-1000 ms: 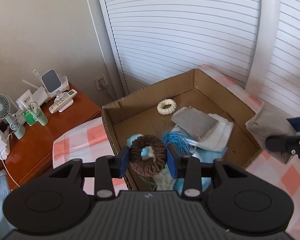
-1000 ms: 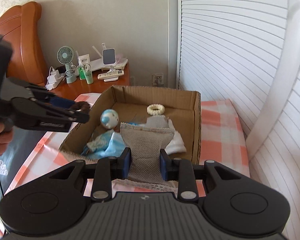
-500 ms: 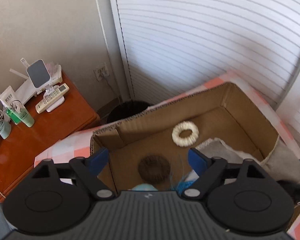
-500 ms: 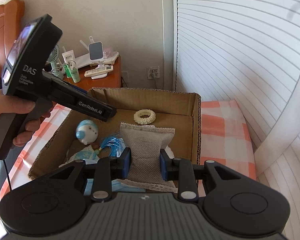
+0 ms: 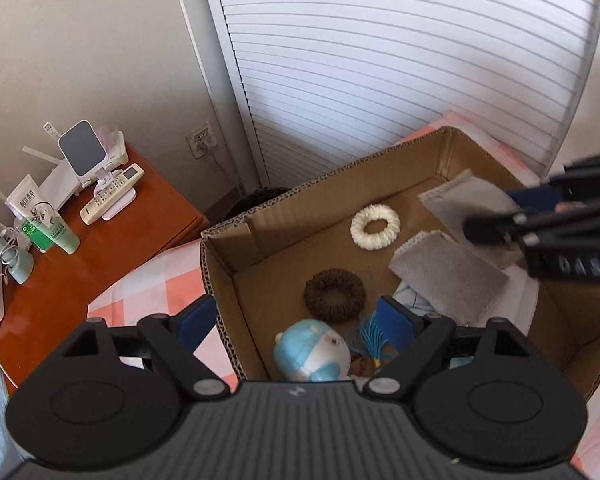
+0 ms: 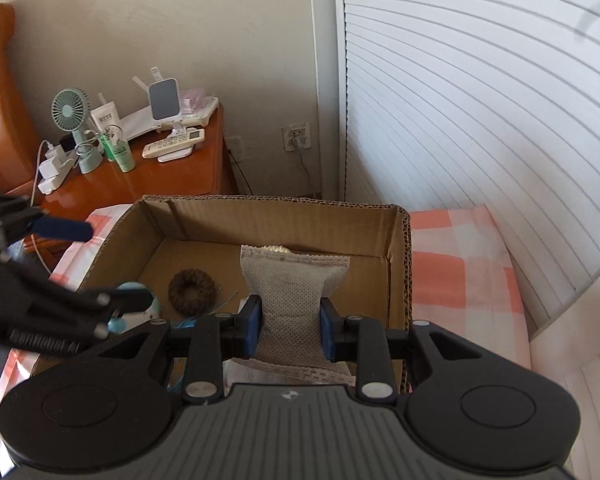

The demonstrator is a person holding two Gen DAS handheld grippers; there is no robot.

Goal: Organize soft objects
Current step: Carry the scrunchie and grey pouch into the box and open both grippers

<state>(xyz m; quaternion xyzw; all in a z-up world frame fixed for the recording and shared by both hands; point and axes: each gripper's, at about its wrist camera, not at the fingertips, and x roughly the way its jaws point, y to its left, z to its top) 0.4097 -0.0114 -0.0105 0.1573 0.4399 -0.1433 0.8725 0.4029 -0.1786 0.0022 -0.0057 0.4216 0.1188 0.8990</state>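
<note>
Scrunchies (image 5: 334,295), plush (image 5: 310,350), pouches (image 5: 448,270) in cardboard box (image 5: 236,268)

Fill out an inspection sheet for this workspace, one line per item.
Surface: checked bedcover under the cardboard box.
Job's things: brown ring, white ring, blue-and-white plush, grey pouch in the box; second grey pouch between the right gripper's pads.
Clutter: nightstand with fan, remote, tubes.
Grippers: left gripper open, empty; right gripper jaws opening, pads touching the pouch.
Cables: charger leads on the nightstand; plug in the wall socket.
Surroundings: slatted doors, headboard.
</note>
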